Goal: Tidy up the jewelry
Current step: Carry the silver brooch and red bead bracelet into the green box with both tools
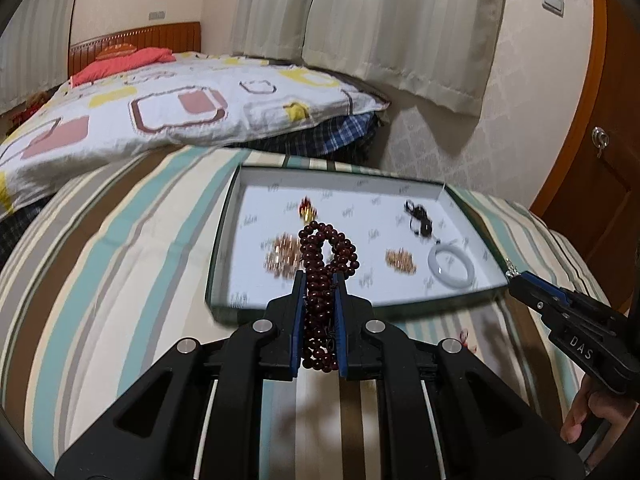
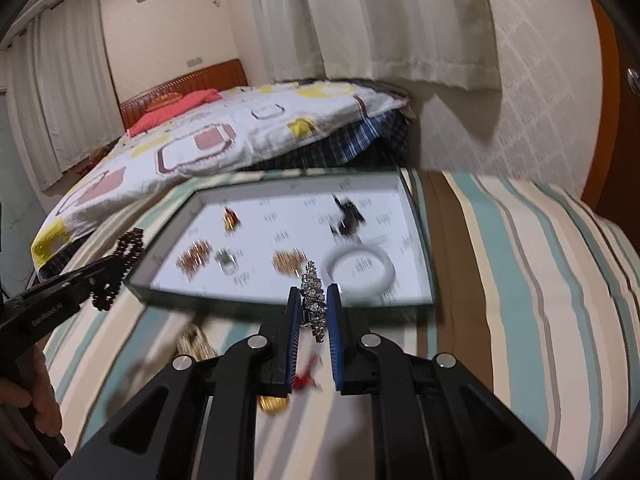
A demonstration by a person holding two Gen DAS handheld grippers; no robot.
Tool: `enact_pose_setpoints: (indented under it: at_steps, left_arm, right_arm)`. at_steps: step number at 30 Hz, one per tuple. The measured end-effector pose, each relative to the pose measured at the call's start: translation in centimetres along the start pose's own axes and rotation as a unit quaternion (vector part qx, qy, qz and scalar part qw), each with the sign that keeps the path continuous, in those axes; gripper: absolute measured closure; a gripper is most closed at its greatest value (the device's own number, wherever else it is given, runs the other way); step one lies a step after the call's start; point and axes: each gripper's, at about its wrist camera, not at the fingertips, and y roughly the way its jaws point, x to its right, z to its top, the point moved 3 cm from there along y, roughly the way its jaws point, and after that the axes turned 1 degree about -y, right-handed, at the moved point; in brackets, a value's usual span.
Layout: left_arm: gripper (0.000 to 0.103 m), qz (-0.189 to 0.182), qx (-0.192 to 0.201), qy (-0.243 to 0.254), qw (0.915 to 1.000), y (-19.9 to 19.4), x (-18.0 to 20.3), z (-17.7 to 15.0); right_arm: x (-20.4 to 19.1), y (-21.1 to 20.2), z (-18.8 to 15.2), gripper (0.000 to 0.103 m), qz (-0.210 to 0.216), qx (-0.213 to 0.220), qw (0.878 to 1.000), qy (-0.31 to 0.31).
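Striped bed [image 2: 520,260] under my view: cream, teal, brown and grey bands. Shallow tray [image 2: 280,302] rests flat on it. In front of the tray, directly on the cover: gold chain [image 2: 196,342], red tassel [image 2: 308,376], gold piece [image 2: 274,404], all blurred.

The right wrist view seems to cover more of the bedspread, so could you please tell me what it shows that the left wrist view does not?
Only the right wrist view shows the silver ring in the tray and a gold piece loose on the bedspread. Only the left wrist view shows the door lock. Both show the tray, the white bangle, the left gripper shut on the dark bead strand, and the right gripper shut on the rhinestone piece.
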Motion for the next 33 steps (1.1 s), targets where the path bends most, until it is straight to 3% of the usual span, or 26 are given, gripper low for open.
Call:
enact_pose_setpoints:
  at_steps: [11,21,33]
  left_arm:
    - [0.09,0.014,0.025,-0.004,0.9996,3.8,-1.1,4.8]
    - [0.09,0.033,-0.015,-0.005,0.9993,10.8,-2.5,6.8]
    - [0.09,0.052,-0.067,-0.012,0.9964,14.8,-3.8,6.3]
  right_arm:
    - [-2.0,4.0,5.3,0.089,0.021,0.031,0.999,-0.028]
    - [-2.0,10.3,7.0,0.089,0.018,-0.003,0.999,-0.026]
    - [-1.4,14.5,6.4,0.089,0.0,-0.059,0.998,-0.02]
